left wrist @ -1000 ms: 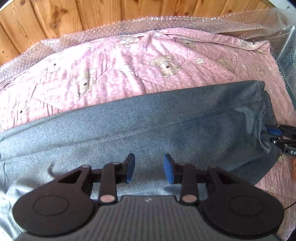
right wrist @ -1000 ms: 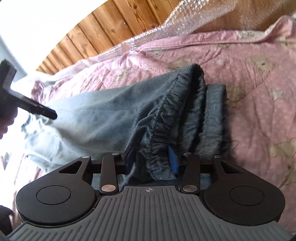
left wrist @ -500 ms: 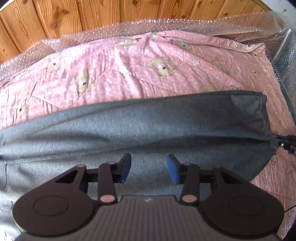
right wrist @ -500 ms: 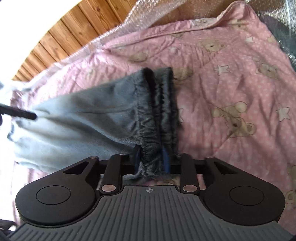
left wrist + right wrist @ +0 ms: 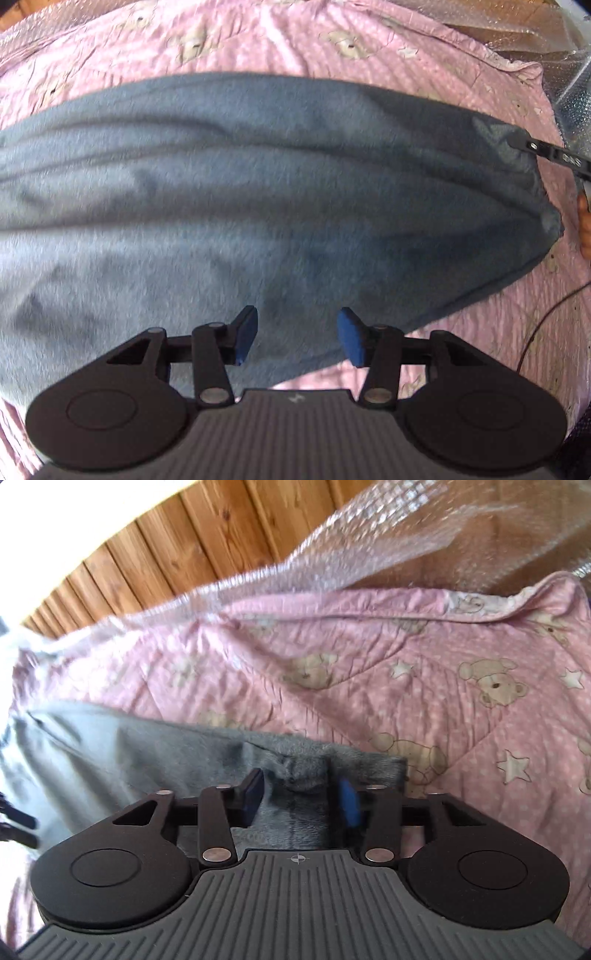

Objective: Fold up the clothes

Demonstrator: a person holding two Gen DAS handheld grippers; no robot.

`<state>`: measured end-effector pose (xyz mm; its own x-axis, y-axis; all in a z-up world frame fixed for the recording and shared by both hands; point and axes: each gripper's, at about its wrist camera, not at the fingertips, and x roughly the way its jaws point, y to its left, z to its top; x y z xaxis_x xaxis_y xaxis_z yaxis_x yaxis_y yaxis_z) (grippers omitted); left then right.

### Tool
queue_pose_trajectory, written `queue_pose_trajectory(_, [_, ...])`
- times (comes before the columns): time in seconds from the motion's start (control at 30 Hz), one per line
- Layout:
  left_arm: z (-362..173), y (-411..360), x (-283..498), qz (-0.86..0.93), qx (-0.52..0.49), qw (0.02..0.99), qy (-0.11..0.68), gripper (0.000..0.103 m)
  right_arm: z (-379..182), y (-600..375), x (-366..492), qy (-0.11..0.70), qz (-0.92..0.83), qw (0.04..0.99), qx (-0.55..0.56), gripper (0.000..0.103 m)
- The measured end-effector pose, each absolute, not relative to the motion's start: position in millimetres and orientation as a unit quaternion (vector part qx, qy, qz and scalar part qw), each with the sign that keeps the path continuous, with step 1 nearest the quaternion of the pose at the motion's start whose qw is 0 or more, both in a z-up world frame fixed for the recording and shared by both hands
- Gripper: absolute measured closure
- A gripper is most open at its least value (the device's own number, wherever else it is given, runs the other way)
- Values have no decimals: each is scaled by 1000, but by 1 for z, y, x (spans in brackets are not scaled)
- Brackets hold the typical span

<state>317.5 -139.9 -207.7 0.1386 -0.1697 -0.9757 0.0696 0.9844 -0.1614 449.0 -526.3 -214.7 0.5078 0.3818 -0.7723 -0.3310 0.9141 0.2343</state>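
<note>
Grey fleece trousers (image 5: 258, 184) lie spread across a pink teddy-bear quilt (image 5: 295, 37). My left gripper (image 5: 295, 334) hovers over their near edge, pointing steeply down. Its jaws are opening and nothing is between them. In the right wrist view my right gripper (image 5: 301, 797) has a bunched end of the trousers (image 5: 147, 753) between its blue pads, and its jaws are closing on it. The left wrist view shows the right gripper (image 5: 546, 155) at the far right, holding that corner of the cloth raised.
The quilt (image 5: 406, 657) covers the whole work surface. Bubble wrap (image 5: 369, 546) lines its far edge, against a wooden plank wall (image 5: 184, 554). A thin cable (image 5: 543, 325) runs over the quilt at the right. A person's finger (image 5: 583, 221) shows at the right edge.
My left gripper has come closer over the trousers and its jaws have widened. My right gripper has carried the gathered end across the quilt, so the cloth now lies stretched out.
</note>
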Motion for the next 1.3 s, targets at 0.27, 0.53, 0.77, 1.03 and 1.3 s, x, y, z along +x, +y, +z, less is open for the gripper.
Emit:
queue_pose_trajectory(0.27, [-192, -80, 293, -12, -57, 801, 596, 54, -212, -539, 463, 426, 122, 896, 18, 88])
queue_pose_trajectory(0.53, [-181, 6, 268, 59, -71, 825, 558, 52, -150, -565, 382, 341, 93, 931, 92, 59])
queue_pose_trajectory(0.77, [-209, 44, 256, 79, -30, 809, 581, 52, -208, -533, 351, 481, 108, 869, -36, 103])
queue_pose_trajectory(1.03, [-173, 35, 240, 53, -37, 835, 547, 52, -182, -425, 335, 467, 81, 870, -137, 73])
queue_pose_trajectory(1.3, [-205, 61, 228, 90, -43, 820, 563, 47, -231, -361, 318, 502, 142, 842, -136, 57])
